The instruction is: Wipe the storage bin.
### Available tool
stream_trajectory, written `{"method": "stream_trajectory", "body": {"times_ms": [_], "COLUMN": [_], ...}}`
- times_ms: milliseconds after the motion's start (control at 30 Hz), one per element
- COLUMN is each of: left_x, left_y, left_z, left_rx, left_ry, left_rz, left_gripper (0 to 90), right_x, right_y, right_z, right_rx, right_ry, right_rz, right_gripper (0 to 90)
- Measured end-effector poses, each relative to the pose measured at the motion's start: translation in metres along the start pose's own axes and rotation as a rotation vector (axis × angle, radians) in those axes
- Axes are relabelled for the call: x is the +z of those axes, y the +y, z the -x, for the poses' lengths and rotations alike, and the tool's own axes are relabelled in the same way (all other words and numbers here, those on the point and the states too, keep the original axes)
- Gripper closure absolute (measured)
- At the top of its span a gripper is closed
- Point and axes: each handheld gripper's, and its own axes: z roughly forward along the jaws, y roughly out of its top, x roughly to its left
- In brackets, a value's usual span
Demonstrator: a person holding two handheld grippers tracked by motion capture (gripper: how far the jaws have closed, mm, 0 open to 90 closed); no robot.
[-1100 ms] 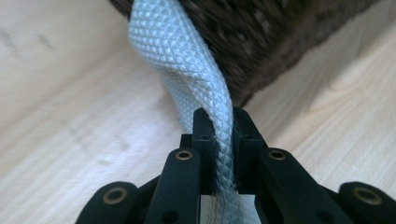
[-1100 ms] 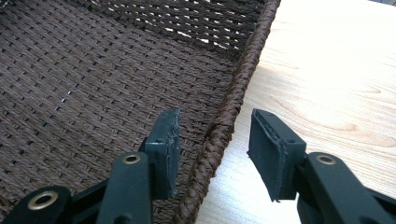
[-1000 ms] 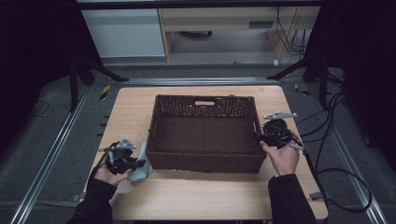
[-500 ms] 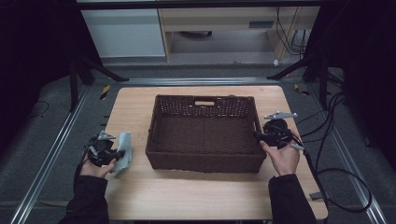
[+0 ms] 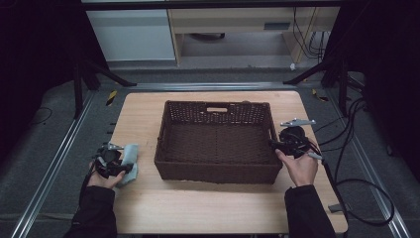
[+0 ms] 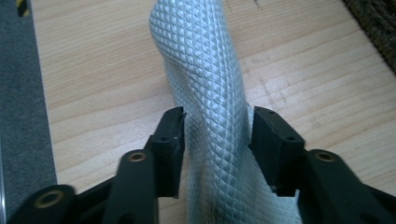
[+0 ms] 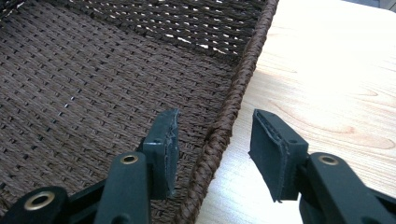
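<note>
A dark wicker basket [image 5: 218, 141] sits mid-frame on the wooden table [image 5: 208, 208], nothing visible inside. At lower left, a pale grey cloth [image 5: 130, 157] lies on the table — between the left gripper [image 6: 215, 135]'s jaws, which have just been opening. The right gripper [image 7: 215, 140]'s jaws — spread — straddle the basket's rim.

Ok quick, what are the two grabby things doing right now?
Left gripper: jaws have just been opening, grey cloth between them, no longer clamped.
Right gripper: jaws open astride the basket rim, not squeezing it.
</note>
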Motion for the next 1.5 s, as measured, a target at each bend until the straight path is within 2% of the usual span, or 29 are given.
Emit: {"method": "stream_trajectory", "body": {"times_ms": [200,367,500,800,933,1000,1067,1200,1333,1500], "left_x": [-0.007,-0.021,-0.035,-0.066,-0.076,-0.078,-0.077,-0.068,-0.058,-0.046], "left_y": [0.002,0.007,0.014,0.039,0.053,0.061,0.067,0.078,0.083,0.081], "left_z": [-0.001,0.001,0.005,0.026,0.038,0.045,0.051,0.066,0.076,0.082], "left_rx": [-0.015,-0.026,-0.030,0.014,0.042,0.053,0.063,0.096,0.119,0.121], "left_ry": [-0.013,-0.026,-0.053,-0.118,-0.144,-0.170,-0.198,-0.228,-0.227,-0.239], "left_rz": [0.043,0.088,0.119,0.192,0.225,0.239,0.245,0.223,0.186,0.137], "left_gripper": [42.1,40.7,40.5,40.0,39.6,39.9,40.4,40.9,43.5,51.3], "right_x": [-0.001,-0.003,-0.003,-0.006,-0.009,-0.008,-0.006,-0.005,-0.004,0.000], "right_y": [0.000,0.001,0.002,0.003,0.003,0.002,0.001,0.002,0.002,0.005], "right_z": [0.001,0.001,0.000,0.000,0.000,-0.001,0.000,0.000,0.001,0.001], "right_rx": [0.002,0.000,-0.008,-0.010,-0.013,-0.015,-0.015,-0.014,-0.004,-0.001], "right_ry": [0.002,0.000,-0.003,0.001,0.000,0.006,0.007,0.006,0.009,-0.005], "right_rz": [0.008,0.016,0.010,0.007,0.003,-0.017,-0.031,-0.037,-0.037,-0.031], "right_gripper": [51.8,51.7,53.3,57.3,62.2,65.9,70.5,71.1,72.6,73.6]}}
